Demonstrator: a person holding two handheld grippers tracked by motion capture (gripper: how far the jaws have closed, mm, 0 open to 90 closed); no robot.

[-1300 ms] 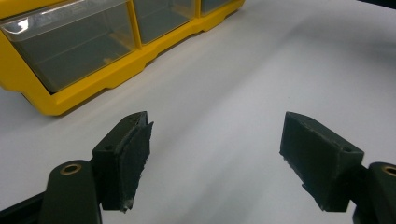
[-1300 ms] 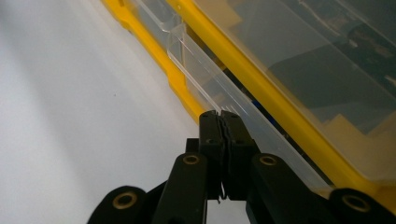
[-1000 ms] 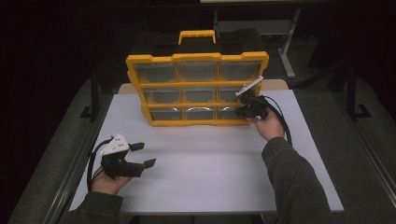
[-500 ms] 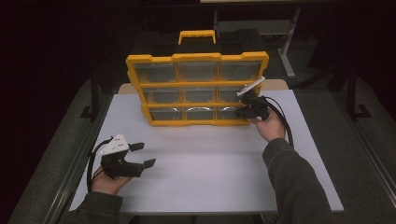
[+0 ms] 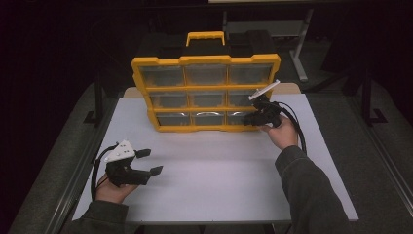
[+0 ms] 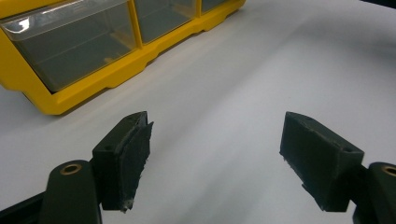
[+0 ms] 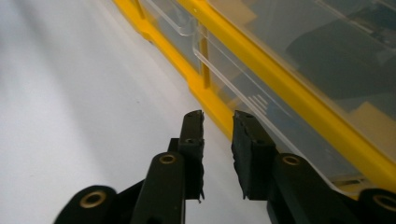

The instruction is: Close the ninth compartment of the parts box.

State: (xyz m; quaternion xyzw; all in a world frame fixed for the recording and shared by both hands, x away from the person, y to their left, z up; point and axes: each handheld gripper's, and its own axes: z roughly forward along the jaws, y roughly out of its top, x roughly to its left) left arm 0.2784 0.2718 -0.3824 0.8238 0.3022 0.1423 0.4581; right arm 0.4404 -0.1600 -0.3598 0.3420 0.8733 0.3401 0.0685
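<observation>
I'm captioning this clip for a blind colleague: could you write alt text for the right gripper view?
The right gripper, its two black jaws a narrow gap apart after just opening and nothing between them, points at the bottom edge of a yellow organizer case. The case's clear drawers run diagonally above, with the white table on the left.

A dim lab or workshop (dark all round): white worktable, metal stand legs behind.
</observation>
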